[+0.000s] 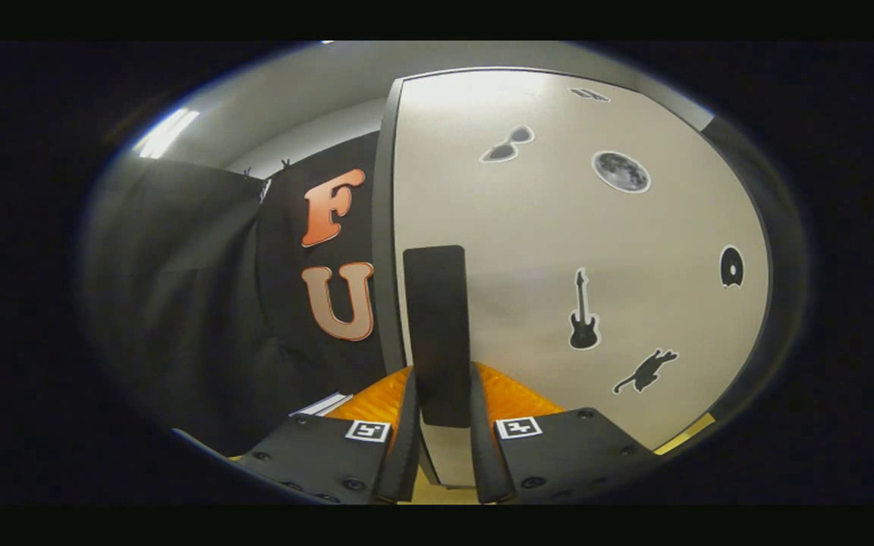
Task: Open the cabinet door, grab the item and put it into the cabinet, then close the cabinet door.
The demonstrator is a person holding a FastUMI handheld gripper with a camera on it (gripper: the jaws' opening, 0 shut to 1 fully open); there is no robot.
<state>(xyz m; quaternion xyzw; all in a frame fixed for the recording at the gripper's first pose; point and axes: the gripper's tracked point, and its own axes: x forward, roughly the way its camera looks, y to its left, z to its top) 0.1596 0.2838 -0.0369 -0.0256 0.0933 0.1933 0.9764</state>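
A white cabinet door (536, 243) stands close in front of me, dotted with small dark stickers such as a guitar (583, 312), a cat (646, 371) and a moon (620, 171). Near the door's left edge is a black vertical handle (437, 318). My gripper (443, 373) has one finger on each side of the handle's lower part, and both fingers (409, 425) press against it. The door looks flush with the cabinet's dark frame (385, 227). The cabinet's inside is hidden behind the door.
The booth's black cloth wall (194, 303) hangs to the left of the cabinet. Below the fingers and at the door's lower right corner, a yellow surface (683, 436) shows. A ceiling light (168, 133) glows above the cloth.
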